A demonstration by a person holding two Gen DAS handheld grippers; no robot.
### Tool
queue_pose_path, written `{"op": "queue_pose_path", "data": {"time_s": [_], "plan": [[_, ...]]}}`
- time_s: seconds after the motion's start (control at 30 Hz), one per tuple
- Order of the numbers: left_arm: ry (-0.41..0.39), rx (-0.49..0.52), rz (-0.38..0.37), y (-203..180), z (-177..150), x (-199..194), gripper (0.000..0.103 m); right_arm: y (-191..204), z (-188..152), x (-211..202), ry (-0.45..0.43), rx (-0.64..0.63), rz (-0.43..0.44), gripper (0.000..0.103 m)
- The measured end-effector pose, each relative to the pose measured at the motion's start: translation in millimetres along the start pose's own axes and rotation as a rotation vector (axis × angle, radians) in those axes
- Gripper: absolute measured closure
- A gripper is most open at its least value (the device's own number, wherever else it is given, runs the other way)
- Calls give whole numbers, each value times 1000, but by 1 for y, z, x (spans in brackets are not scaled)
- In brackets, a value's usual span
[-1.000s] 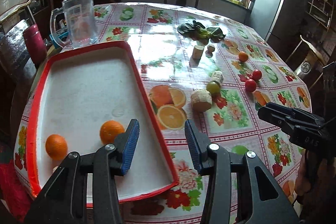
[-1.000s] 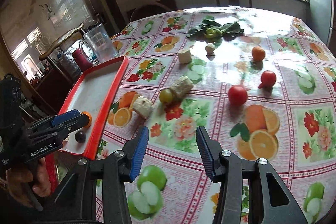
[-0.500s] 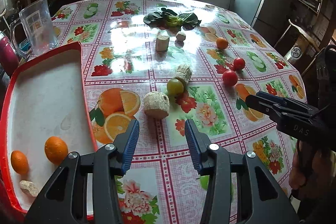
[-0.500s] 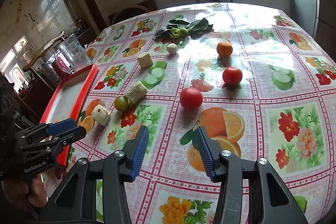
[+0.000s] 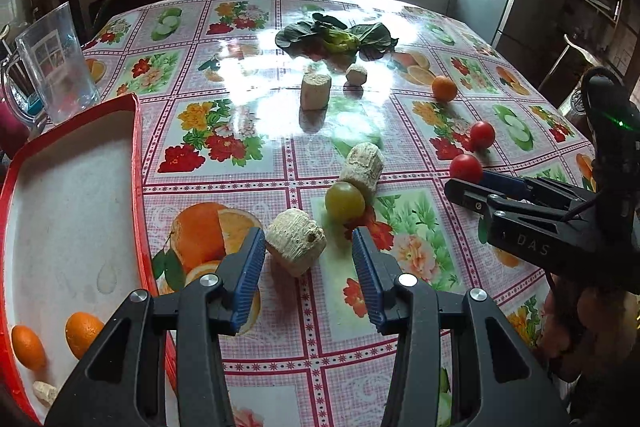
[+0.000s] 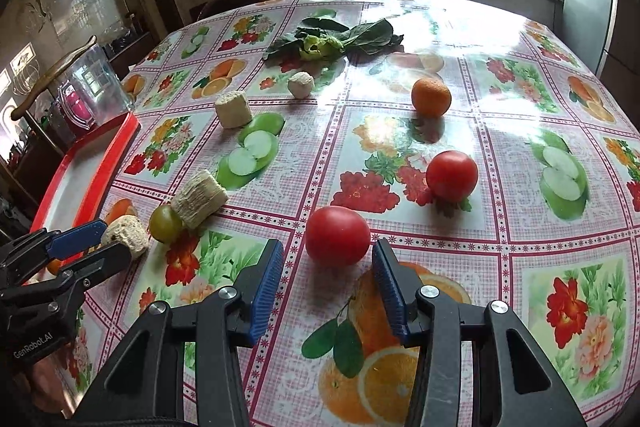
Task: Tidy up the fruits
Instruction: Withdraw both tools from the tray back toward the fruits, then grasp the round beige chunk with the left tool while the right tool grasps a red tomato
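My left gripper (image 5: 309,254) is open, its jaws either side of a pale rough chunk (image 5: 295,246) on the tablecloth. A green fruit (image 5: 345,201) and a second pale chunk (image 5: 363,166) lie just beyond. The red-rimmed white tray (image 5: 138,163) at the left holds two oranges (image 5: 82,333) and a small pale piece. My right gripper (image 6: 327,269) is open, its jaws framing a red tomato (image 6: 338,235). A second tomato (image 6: 452,175) and an orange (image 6: 431,97) lie farther off.
A clear plastic jug (image 5: 56,67) stands behind the tray. Leafy greens (image 5: 336,35) lie at the far middle, with two more pale chunks (image 5: 316,91) before them. A chair and window sill stand behind the table. The right gripper's body (image 5: 560,223) sits at the right.
Both grippers moved forward and lower over the table. The left one left the tray and now frames the pale chunk. The right one closed in on the near tomato.
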State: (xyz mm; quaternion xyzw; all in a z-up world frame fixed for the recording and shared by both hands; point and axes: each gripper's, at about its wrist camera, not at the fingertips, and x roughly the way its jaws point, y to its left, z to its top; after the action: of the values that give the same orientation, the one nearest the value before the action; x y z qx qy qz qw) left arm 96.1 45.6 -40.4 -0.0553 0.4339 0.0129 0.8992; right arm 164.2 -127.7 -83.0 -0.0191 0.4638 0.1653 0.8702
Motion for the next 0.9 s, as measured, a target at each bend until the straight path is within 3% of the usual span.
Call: {"op": "queue_pose_path", "data": {"time_s": [0.13, 0.17, 0.43, 0.9], "plan": [[40, -19, 4, 8, -1, 17, 64, 0, 1, 0, -6, -12, -22, 70], [47, -24, 6, 8, -2, 20, 70, -1, 0, -1, -6, -7, -10, 70], [24, -36, -26, 8, -6, 13, 71, 7, -10, -24, -32, 2, 54, 70], [-58, -60, -27, 20, -21, -39, 71, 52, -23, -70, -72, -44, 148, 70]]}}
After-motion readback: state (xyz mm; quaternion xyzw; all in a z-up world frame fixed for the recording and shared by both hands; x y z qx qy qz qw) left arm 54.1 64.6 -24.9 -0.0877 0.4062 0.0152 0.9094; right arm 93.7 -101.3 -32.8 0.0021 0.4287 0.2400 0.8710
